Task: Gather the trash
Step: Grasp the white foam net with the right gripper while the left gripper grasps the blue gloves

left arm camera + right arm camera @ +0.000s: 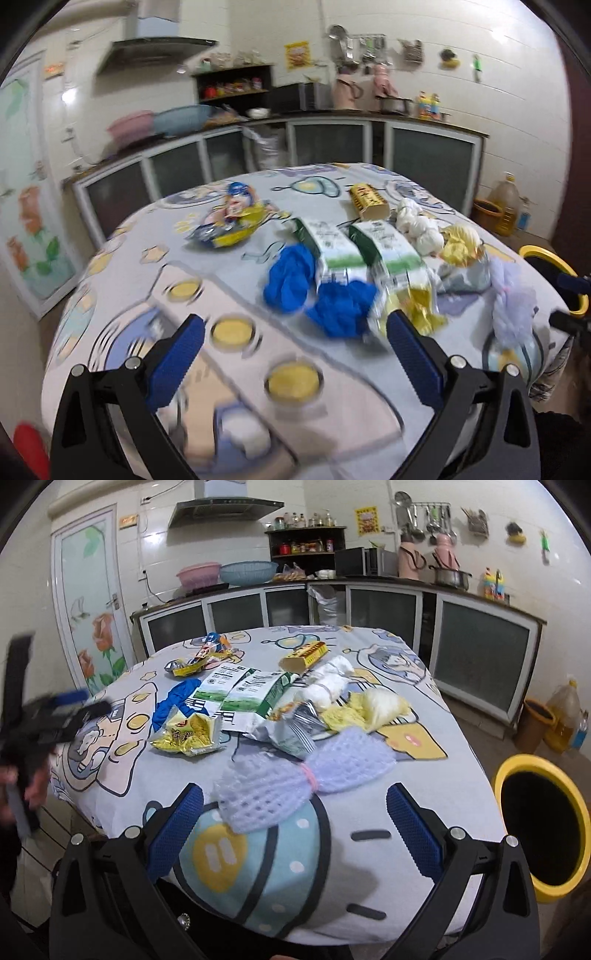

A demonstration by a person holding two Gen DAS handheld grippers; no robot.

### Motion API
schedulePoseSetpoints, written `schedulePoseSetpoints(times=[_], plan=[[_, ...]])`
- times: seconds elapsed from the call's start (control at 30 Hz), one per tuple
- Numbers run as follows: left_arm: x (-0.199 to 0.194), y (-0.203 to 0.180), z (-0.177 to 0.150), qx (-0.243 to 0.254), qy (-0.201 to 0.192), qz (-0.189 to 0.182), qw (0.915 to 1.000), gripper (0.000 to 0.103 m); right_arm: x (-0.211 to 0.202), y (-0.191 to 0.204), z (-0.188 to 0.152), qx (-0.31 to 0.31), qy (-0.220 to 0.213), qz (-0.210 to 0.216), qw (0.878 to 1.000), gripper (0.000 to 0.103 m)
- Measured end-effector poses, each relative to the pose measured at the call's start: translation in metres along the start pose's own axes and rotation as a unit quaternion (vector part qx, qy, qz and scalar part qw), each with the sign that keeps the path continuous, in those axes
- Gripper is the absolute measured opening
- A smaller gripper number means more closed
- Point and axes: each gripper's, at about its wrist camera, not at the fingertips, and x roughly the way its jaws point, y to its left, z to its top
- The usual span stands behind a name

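Note:
Trash lies scattered on the cartoon-print tablecloth (388, 805). A lilac foam net (295, 775) lies just beyond my open right gripper (295, 812). Past it are a yellow snack wrapper (190, 734), two green-white cartons (243, 690), crumpled white tissue (328, 686), yellow paper (369, 709) and a yellow box (304, 655). My left gripper (295, 336) stands open, empty, near the crumpled blue plastic (317, 291) and the cartons (354, 243). A colourful snack bag (232, 218) lies farther back. The yellow-rimmed bin (543, 823) stands on the floor to the right of the table.
Kitchen cabinets and a counter with basins (229, 572) run behind the table. A brown bin (535, 723) and an oil bottle (563, 716) stand on the floor at right. A person's hand (33, 782) holding the left gripper shows at the left of the right wrist view.

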Motion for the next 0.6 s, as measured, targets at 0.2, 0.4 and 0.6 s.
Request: schedulePoseSetpoints(times=[0.2, 0.4, 0.6], plan=[[0.061, 0.029, 0.039, 0.034, 0.041, -0.119, 0.9915, 0.095, 0.016, 0.009, 0.013, -0.006, 0.007, 0.005, 1.0, 0.095], [0.105, 0.031, 0.05, 0.073, 0.068, -0.192, 0.9764, 0.095, 0.037, 0.011, 0.017, -0.011, 0.029, -0.002, 1.0, 0.095], [0.131, 0.034, 0.042, 0.076, 0.104, -0.231, 0.9644, 0.095, 0.048, 0.003, 0.017, 0.003, 0.04, -0.001, 0.999, 0.095]])
